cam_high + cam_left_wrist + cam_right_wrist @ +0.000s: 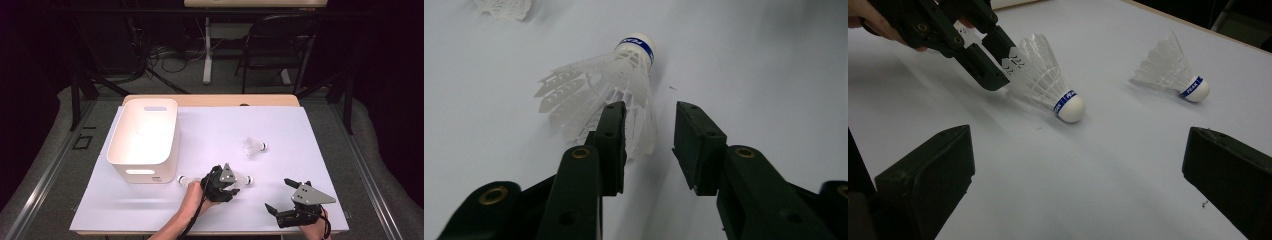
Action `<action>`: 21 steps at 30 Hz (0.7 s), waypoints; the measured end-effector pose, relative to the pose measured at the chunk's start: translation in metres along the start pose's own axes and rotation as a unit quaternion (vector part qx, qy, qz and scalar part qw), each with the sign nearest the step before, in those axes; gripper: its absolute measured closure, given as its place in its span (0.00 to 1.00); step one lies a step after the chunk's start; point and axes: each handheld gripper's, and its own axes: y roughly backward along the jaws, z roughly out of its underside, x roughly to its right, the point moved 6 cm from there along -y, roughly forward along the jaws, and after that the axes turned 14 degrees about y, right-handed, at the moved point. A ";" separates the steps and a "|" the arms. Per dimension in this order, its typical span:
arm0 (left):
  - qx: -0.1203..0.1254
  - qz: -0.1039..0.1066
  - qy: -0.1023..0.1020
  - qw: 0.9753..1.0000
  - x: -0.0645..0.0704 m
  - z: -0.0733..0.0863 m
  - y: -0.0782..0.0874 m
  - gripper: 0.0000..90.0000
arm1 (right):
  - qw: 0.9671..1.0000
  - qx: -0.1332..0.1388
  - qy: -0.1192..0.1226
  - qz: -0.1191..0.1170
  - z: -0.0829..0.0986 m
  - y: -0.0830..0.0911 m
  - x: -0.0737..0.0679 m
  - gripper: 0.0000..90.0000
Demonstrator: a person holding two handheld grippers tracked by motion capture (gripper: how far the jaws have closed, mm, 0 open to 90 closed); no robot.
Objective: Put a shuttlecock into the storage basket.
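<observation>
Nearest the tabletop's front edge, toward its right corner, the right gripper hovers with its jaws spread wide and nothing between them. Just left of it, mid-front, the left gripper has its jaws partly open around the skirt of a white shuttlecock lying on its side; whether they touch the feathers I cannot tell. A second shuttlecock lies just left of that hand, a third shuttlecock farther back, and a white bin sits toward the left edge. The step looks like grasping; next, the jaws should close gently on the skirt before lifting, likely toward the bin.
</observation>
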 end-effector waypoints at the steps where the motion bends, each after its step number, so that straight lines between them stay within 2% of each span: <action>1: -0.001 0.002 -0.001 1.000 0.000 0.000 -0.001 0.75 | 1.000 0.000 0.001 0.000 0.000 0.000 0.000 0.00; 7: -0.012 0.008 -0.018 1.000 -0.002 0.001 -0.006 0.86 | 1.000 -0.006 -0.001 -0.003 0.002 0.000 0.000 0.00; 12: -0.020 -0.001 -0.039 0.999 -0.002 0.000 -0.008 0.98 | 1.000 -0.007 0.000 -0.004 0.002 0.000 0.000 0.00; 18: -0.021 -0.001 -0.051 0.998 -0.005 -0.001 -0.008 1.00 | 1.000 -0.008 0.000 -0.003 0.003 0.000 0.000 0.00; 21: -0.019 0.000 -0.049 0.999 -0.006 -0.001 -0.007 1.00 | 1.000 -0.008 0.000 -0.003 0.003 0.000 0.000 0.00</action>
